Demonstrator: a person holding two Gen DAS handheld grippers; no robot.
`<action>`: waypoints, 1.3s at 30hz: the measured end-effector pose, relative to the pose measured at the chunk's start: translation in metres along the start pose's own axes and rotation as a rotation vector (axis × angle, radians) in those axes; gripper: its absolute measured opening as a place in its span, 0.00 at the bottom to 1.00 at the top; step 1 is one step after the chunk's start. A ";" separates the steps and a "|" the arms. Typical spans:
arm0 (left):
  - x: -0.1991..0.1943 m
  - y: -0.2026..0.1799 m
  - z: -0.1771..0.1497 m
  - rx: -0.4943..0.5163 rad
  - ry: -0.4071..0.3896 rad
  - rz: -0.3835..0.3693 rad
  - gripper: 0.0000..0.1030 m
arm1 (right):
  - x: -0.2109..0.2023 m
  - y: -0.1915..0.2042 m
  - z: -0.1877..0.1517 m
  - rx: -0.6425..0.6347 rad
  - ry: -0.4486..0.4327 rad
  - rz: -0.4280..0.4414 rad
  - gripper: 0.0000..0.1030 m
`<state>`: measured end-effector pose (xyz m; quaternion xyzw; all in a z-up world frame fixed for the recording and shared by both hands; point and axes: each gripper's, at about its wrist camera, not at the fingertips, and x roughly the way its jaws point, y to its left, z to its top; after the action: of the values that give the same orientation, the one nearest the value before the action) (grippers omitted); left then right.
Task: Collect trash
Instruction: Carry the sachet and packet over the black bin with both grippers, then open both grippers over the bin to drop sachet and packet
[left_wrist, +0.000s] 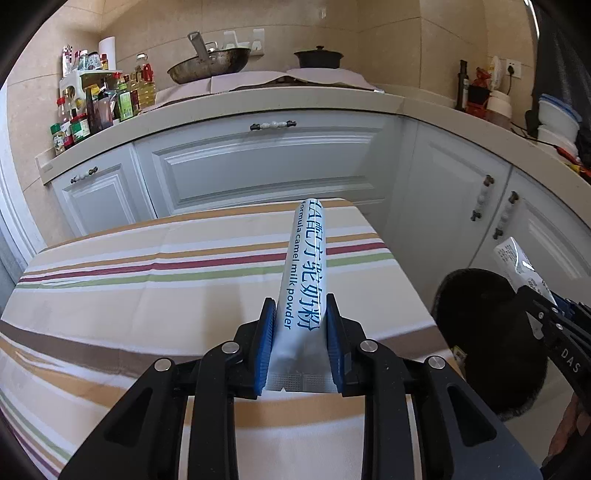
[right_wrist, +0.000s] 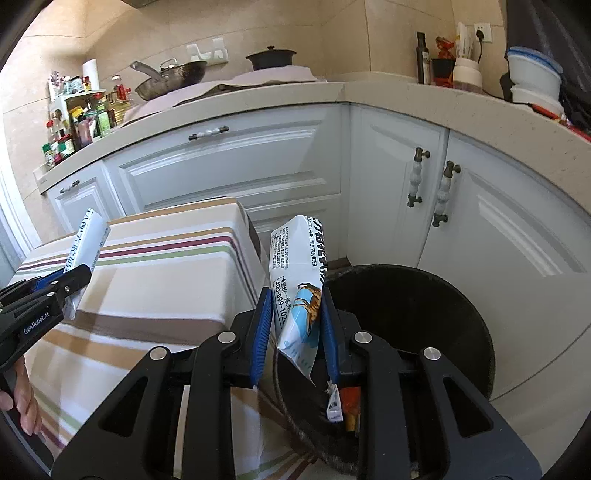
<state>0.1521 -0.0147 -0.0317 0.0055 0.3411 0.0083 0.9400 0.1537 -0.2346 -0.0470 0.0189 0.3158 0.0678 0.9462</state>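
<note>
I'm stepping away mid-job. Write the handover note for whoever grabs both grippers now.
Left gripper: shut on a white milk powder sachet, held above the striped table.
Right gripper: shut on a second sachet, held at the rim of the black bin.
Done: some wrappers already lie in the bin.
Left: drop the right sachet in, then bring the left one over.

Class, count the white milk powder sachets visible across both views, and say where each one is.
2. One white milk powder sachet is clamped in the left hand-held gripper above the striped tablecloth; another in the right hand-held gripper by the black bin.
</note>
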 end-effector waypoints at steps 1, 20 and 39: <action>-0.005 -0.001 -0.002 0.004 -0.004 -0.004 0.26 | -0.005 0.001 -0.001 0.000 -0.005 -0.001 0.24; -0.057 -0.043 -0.020 0.077 -0.066 -0.113 0.26 | -0.066 -0.030 -0.016 0.053 -0.070 -0.081 0.24; -0.029 -0.128 -0.009 0.198 -0.085 -0.233 0.27 | -0.050 -0.100 -0.017 0.133 -0.074 -0.195 0.24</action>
<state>0.1255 -0.1434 -0.0222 0.0587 0.2984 -0.1344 0.9431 0.1151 -0.3404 -0.0388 0.0534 0.2849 -0.0462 0.9560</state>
